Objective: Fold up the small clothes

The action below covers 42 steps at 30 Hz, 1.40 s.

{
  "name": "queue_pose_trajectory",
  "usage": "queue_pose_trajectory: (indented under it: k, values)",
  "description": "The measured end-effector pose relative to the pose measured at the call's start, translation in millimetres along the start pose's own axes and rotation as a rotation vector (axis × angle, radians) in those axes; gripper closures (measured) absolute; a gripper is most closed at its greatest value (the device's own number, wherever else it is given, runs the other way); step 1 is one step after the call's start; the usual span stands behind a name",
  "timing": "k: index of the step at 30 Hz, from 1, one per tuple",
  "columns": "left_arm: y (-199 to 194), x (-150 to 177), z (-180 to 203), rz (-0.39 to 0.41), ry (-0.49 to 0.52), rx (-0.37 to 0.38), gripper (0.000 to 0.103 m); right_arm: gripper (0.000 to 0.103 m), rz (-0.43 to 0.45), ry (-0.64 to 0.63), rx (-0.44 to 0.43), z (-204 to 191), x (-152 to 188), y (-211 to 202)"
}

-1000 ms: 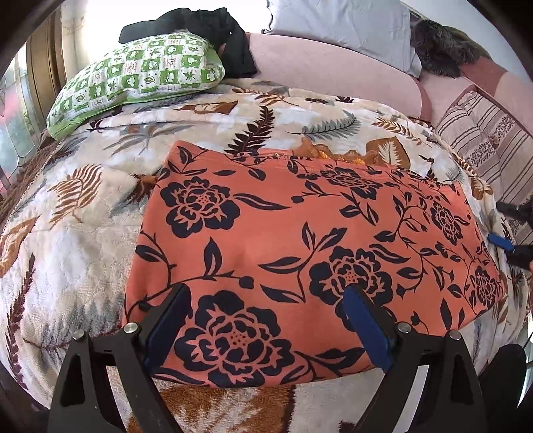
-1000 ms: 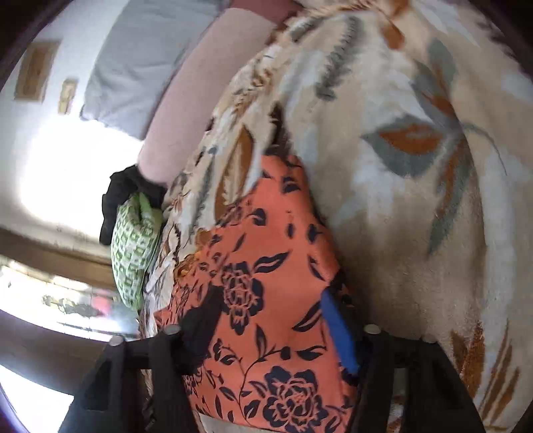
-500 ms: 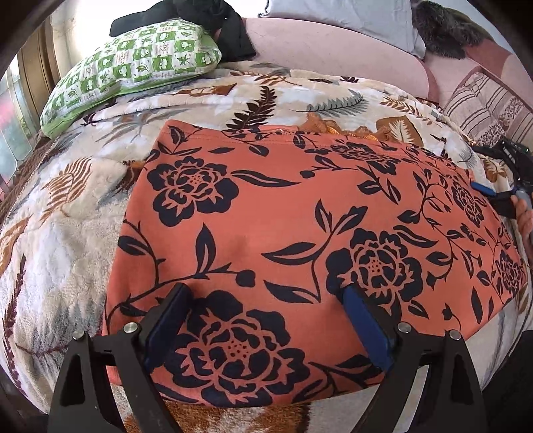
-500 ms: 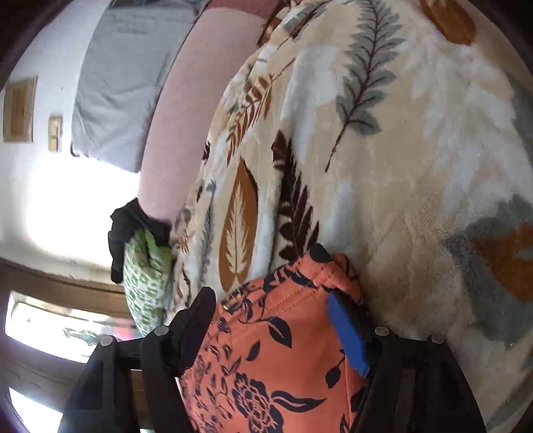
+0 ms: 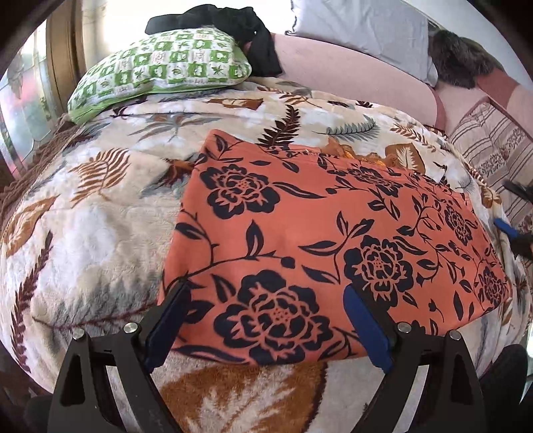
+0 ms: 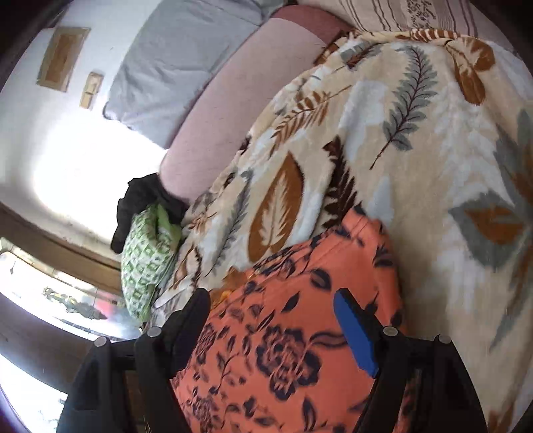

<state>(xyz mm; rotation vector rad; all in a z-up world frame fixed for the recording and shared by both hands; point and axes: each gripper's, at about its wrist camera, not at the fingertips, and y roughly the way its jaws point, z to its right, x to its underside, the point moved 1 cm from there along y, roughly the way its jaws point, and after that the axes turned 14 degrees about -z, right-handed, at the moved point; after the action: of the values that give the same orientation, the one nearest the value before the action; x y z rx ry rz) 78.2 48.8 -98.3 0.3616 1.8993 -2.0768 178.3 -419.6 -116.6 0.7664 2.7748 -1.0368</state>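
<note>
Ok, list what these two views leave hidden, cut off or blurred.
- Orange floral garment: near edge behind the left gripper; layers underneath hidden.
- Same garment, right wrist view: print blurred, lower part cut off by the frame.
- Right gripper: mostly cut off at the left view's edge.
- Black cloth: shape unclear behind green pillow.

The garment (image 5: 333, 239) lies flat on the blanket (image 5: 93, 233), which covers the bed. Behind it to the left, a pillow (image 5: 160, 73) rests on the blanket, with dark clothing (image 5: 240, 26) on its far end. A bolster (image 5: 349, 76) runs along the bed's head, a second pillow (image 5: 359, 30) leaning behind it. The left gripper (image 5: 263, 319) hangs over the garment's near edge, the right gripper (image 6: 273, 323) at its right end.
</note>
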Motion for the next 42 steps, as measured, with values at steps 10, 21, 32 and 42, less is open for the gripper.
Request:
queue_pose_trajectory:
  k: [10, 21, 32, 42]
  values:
    - [-16.2, 13.5, 14.8, 0.018, 0.031, 0.029, 0.010, 0.015, -0.012, 0.346, -0.121, 71.6, 152.0, -23.1]
    - [-12.0, -5.8, 46.3, 0.012, 0.074, -0.038, 0.010, 0.015, 0.065, 0.377, -0.142, 85.0, 106.1, -13.3]
    - [15.1, -33.3, 77.1, -0.005, 0.123, -0.062, 0.010, 0.015, 0.080, 0.335, -0.111, 78.6, 102.1, -11.2]
    - [30.6, -39.1, 77.2, -0.022, 0.100, -0.073, 0.010, 0.027, 0.110, 0.200, 0.032, 62.5, 96.6, -12.6]
